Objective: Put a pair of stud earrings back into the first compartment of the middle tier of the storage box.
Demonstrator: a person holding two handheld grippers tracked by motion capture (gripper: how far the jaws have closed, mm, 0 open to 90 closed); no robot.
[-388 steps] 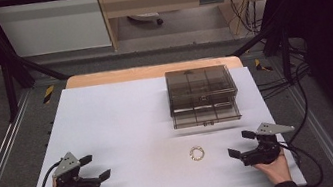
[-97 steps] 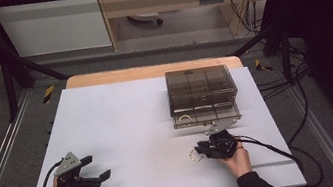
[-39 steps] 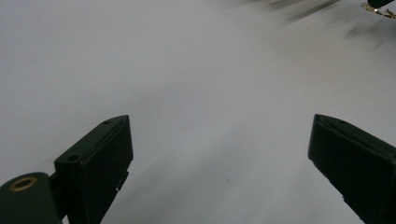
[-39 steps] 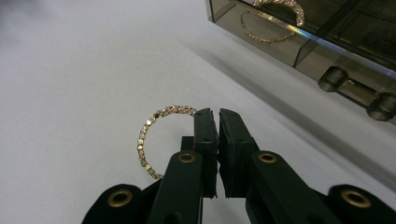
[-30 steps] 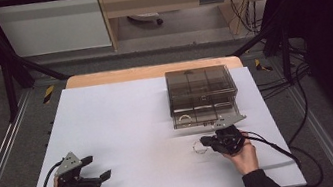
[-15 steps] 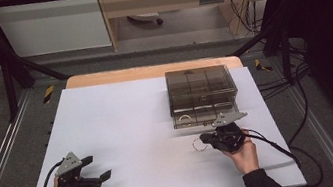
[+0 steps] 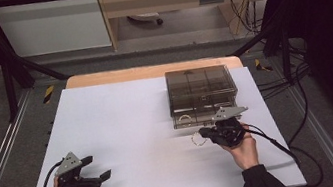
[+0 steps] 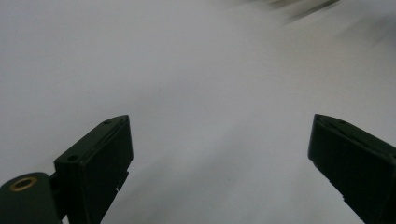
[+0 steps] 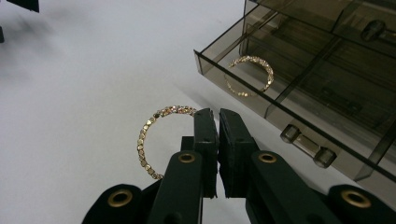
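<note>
1. High view: your right gripper [image 7: 205, 133] sits at about five o'clock on the white table [image 7: 123, 120], just in front of the smoky drawer box [image 7: 201, 95]. The beaded bracelet [image 7: 197, 139] shows at its tip, close to the box. Holding it there makes sense, I judge, because the bottom drawer [image 7: 193, 117] stands pulled out toward you and already holds a second bracelet [image 7: 185, 119]. Your left gripper [image 7: 96, 168] rests at seven o'clock, well apart from the work, likely parked so it stays out of the way.

2. Left gripper view: its jaws stand wide apart over bare table, nothing between them.

3. Right gripper view: the jaws are pressed together on the bracelet [image 9: 159, 135]; the loop hangs out toward nine o'clock of the tips, gripped at its edge. That edge hold leaves most of the ring free to drop in. The open drawer [image 9: 243, 93] lies at one o'clock, the second bracelet [image 9: 252, 74] inside its front compartment.
</note>
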